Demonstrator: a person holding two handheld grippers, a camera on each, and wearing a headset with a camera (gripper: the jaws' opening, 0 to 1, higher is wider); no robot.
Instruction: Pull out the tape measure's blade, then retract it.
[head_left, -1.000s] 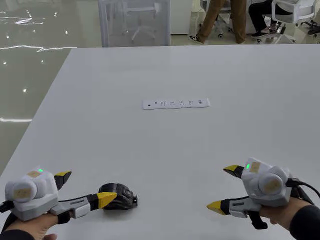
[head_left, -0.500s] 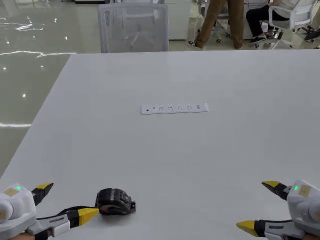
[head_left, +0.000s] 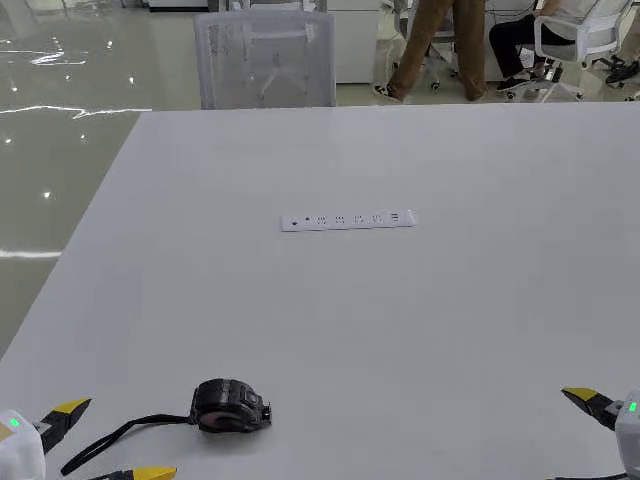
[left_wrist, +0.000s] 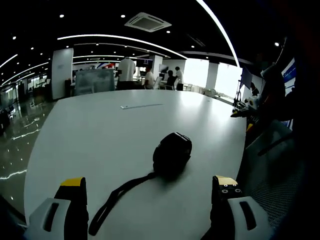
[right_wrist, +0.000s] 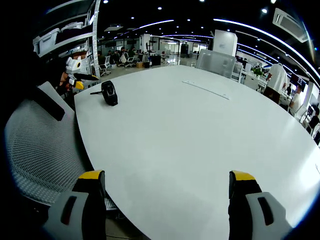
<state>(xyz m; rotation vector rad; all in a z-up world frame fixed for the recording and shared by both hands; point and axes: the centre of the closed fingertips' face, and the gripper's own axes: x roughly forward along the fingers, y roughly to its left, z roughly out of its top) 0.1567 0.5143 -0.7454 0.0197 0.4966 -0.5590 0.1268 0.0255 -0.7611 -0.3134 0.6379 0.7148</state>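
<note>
The black tape measure (head_left: 230, 405) lies near the table's front left edge, no blade showing, its black wrist strap (head_left: 110, 440) trailing to the left. My left gripper (head_left: 108, 440) stands open behind the strap, short of the case and touching nothing. In the left gripper view the tape measure (left_wrist: 172, 152) lies ahead between the open jaws of the left gripper (left_wrist: 150, 185). My right gripper (right_wrist: 167, 182) is open and empty over the front right edge; one of its fingertips (head_left: 582, 397) shows in the head view. From there the tape measure (right_wrist: 109, 92) lies far left.
A white power strip (head_left: 347, 219) lies flat mid-table. The white table (head_left: 400, 320) stretches wide beyond it. A mesh office chair (head_left: 265, 55) stands at the far edge, with people and more chairs behind. A mesh chair back (right_wrist: 35, 150) is close to the near edge.
Both grippers have drawn back toward the near edge and apart. The left gripper, earlier beside the tape measure, is now behind its strap. The tape measure has stayed put.
</note>
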